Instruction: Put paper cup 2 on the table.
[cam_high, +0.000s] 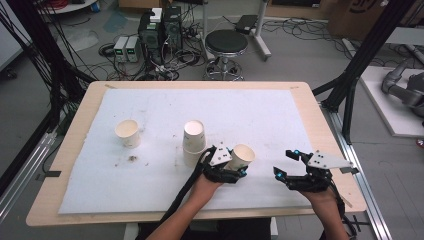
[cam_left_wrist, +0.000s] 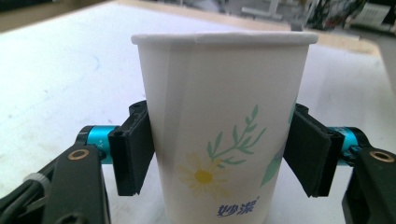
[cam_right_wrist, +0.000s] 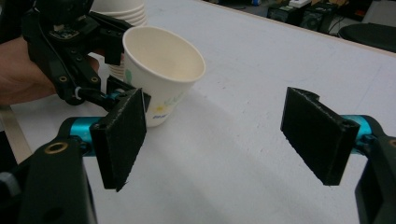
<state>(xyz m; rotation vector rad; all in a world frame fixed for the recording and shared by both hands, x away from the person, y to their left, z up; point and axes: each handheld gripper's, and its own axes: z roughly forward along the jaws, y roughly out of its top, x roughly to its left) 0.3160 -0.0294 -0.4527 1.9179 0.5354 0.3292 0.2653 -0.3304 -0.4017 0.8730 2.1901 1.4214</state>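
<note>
- Gripping a paper cup (cam_high: 242, 157), the left gripper (cam_high: 235, 167) has its pads (cam_left_wrist: 133, 151) pressed on the cup's two sides, low on the wall.
- The cup sits near the table's (cam_high: 75, 125) front edge, at about 5 o'clock from the stack (cam_high: 193, 141) and just beside it.
- In the high view the cup's long axis leans, mouth up and tipped toward 1 o'clock; the right gripper view also shows it tilted, with the base close to the white mat (cam_high: 150, 107).
- The cup's mouth is open and its inside looks bare.
- The stack stands upright, mouth up, several cups nested.
- A single cup (cam_high: 128, 133) stands upright at 9 o'clock from the stack, well apart; nothing can be made out inside it.
- The right gripper (cam_high: 286, 164) is at 3 o'clock from the held cup, its jaws spread with nothing between them.
</note>
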